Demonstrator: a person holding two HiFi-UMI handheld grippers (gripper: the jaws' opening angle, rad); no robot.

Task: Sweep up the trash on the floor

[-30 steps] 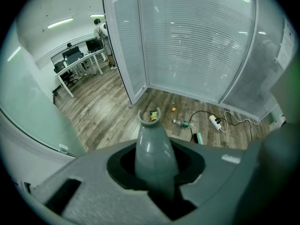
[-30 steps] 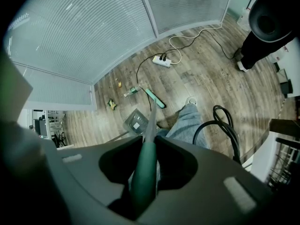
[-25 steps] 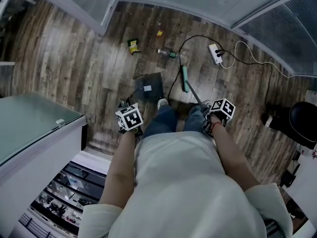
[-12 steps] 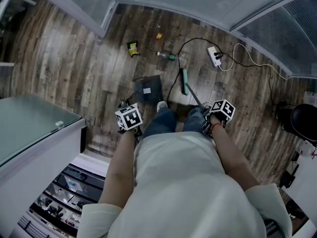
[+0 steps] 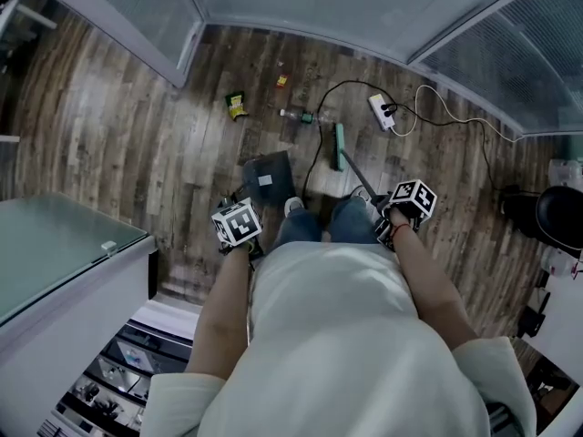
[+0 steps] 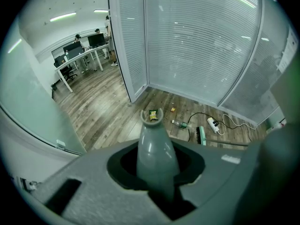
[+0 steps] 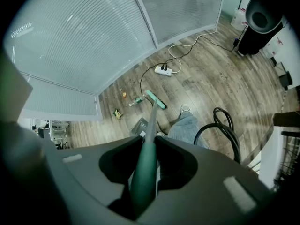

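The trash is not yet collected. The green wrapper (image 5: 236,106), the small orange scrap (image 5: 281,80) and the plastic bottle (image 5: 296,115) all lie loose on the floor (image 5: 137,135), toward its far corner where the two glass partitions (image 5: 301,3) meet. None of them is in the dustpan (image 5: 267,177), which sits on the floor between the wrapper and my feet. The brush head of the broom (image 5: 339,146) rests near the bottle, on the side toward the right partition. So I judge the sweeping is only at its beginning — all three pieces are left to do.

My left gripper (image 6: 157,172) has its jaws closed around the grey handle of the dustpan. My right gripper (image 7: 144,172) is clamped on the green handle of the broom. Neither one is empty.

Farther out, a power strip (image 5: 380,110) with its black cable (image 5: 342,89) lies on the floor beyond the brush head, close to the right partition. A white cabinet (image 5: 64,253) stands at my left.

Compared with one second ago, the trash and the dustpan now sit lower in the head view, in the same arrangement among themselves. The brush head is at nearly the same place in the picture — so it has come a little closer to the bottle.
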